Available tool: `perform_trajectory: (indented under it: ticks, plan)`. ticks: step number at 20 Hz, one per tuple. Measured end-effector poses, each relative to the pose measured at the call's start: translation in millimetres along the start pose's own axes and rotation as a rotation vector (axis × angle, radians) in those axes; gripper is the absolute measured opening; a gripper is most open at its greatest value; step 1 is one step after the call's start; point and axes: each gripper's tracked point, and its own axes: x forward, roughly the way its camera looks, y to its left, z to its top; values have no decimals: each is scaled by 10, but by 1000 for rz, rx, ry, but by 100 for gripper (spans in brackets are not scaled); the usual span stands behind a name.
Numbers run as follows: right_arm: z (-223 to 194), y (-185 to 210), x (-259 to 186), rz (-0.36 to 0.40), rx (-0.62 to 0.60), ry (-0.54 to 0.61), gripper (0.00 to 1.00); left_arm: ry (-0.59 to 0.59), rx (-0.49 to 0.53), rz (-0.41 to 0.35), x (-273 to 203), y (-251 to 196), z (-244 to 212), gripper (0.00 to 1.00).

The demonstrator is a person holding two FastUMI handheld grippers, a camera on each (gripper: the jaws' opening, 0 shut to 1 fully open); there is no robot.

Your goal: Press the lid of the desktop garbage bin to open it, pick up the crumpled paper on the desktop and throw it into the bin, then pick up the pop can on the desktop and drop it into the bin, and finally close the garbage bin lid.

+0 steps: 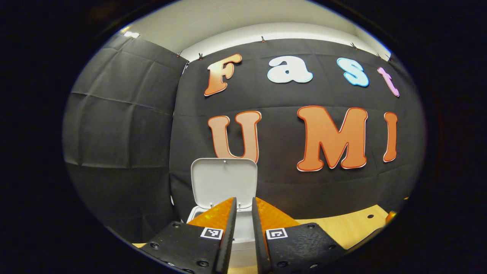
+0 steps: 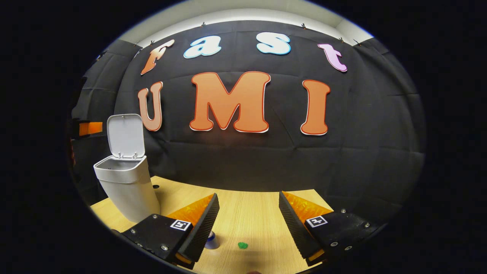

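Left gripper (image 1: 243, 207): jaws nearly closed, only a narrow slot between them, nothing gripped. It points straight at the garbage bin (image 1: 243, 228), whose white body shows through the slot just ahead.

Bin lid (image 1: 223, 182): open, standing upright on its rear hinge against the booth wall. In the right gripper view the bin (image 2: 127, 190) stands at the left rear of the wooden worktop (image 2: 251, 217), its lid (image 2: 125, 135) raised and its mouth uncovered. Contents of the bin cannot be made out.

Right gripper (image 2: 249, 213): jaws released, spread wide, holding nothing, hovering over the worktop well to the right of the bin.

On the worktop beneath the right gripper: a small green object (image 2: 242, 245) between the jaws, and a small bluish object (image 2: 210, 240) partly hidden by one finger; neither can be identified.
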Motion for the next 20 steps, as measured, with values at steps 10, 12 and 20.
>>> perform_trajectory:
  ticks: [10,12,20]
  plan:
    - [-518,58,145,35,-6,74,94,-49,14,-80,-372,-453,206,73]
    - [-720,46,179,34,4,120,94,-76,25,-104,-467,-571,313,77]
    - [-1401,-65,417,5,0,237,95,-158,35,-213,-913,-1049,600,77]
